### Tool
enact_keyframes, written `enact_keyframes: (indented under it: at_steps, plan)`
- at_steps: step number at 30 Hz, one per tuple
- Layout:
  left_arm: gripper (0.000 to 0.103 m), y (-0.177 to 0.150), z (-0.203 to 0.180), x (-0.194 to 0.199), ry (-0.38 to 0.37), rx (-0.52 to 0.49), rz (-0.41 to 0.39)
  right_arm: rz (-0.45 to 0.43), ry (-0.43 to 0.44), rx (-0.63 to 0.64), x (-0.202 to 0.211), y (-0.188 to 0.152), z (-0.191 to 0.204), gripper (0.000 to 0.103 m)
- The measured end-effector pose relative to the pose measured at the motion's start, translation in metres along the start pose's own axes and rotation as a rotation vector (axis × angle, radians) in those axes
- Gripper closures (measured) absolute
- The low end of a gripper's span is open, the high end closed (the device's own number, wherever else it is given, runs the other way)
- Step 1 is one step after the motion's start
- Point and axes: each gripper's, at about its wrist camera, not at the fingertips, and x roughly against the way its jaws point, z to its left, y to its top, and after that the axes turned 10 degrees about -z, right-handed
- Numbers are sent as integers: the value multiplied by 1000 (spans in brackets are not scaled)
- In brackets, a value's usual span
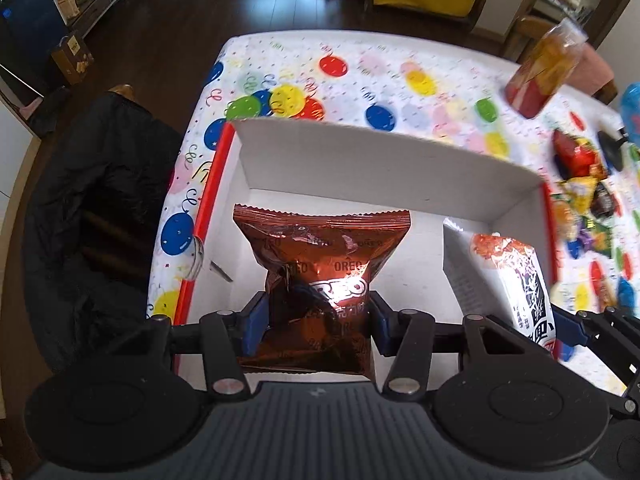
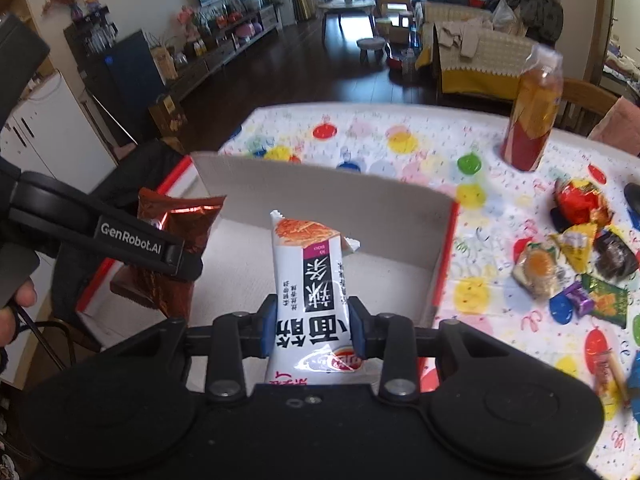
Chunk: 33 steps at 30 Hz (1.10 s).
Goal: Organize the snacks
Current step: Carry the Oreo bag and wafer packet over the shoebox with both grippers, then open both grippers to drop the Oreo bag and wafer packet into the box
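Now both grippers hang over an open cardboard box (image 1: 384, 168) with white inner walls and a red outer edge, which sits at the near left of a table under a balloon-print cloth (image 1: 360, 68). The left gripper (image 1: 318, 322) is clenched on a copper-brown Oreo bag (image 1: 320, 248), its blue pads pressing the bag's lower half from both sides; the bag hangs above the left part of the box floor. The right gripper (image 2: 312, 326) grasps a white snack packet (image 2: 310, 280) printed with dark characters, held upright over the right part of the box. On the cloth to the right of the box lies a loose heap of small wrapped snacks (image 2: 576, 248). Farther off, near the table's far right edge, stands a bottle (image 2: 532, 116) in red and amber wrapping.
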Motion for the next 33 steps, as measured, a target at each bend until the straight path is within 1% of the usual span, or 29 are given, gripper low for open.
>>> enact_keyframes:
  at_steps: [2, 8, 13, 19, 21, 24, 26, 27, 29, 31, 33]
  plan:
    - [52, -1, 1, -12, 5, -3, 19, 17, -6, 5, -10, -4, 3, 69]
    - [52, -5, -5, -39, -17, -28, 77, 66, -34, -3, -29, -18, 3, 69]
    - [51, -10, -9, -49, -31, -49, 124, 89, -38, 7, -32, -26, 9, 68]
    - [51, -9, -7, -55, -11, -34, 169, 116, -41, 4, -34, -31, 12, 66]
    - [51, -8, -6, -52, -16, -24, 162, 115, -42, 1, -31, -31, 13, 65]
    - [45, -9, -3, -46, -32, -18, 154, 112, -35, -10, -26, -29, 13, 62]
    - [45, -9, -2, -40, -39, -17, 145, 106, -29, -17, -23, -27, 12, 58]
    - [45, -10, -2, -37, -43, -17, 139, 101, -27, -20, -19, -26, 12, 54]
    - [45, -11, -2, -29, -50, -18, 124, 87, -24, -26, -12, -24, 11, 51]
    - [45, -12, -2, -21, -54, -22, 103, 72, -19, -32, -5, -21, 11, 44]
    - [45, -13, -3, -11, -61, -30, 75, 50, -9, -39, 5, -20, 11, 40]
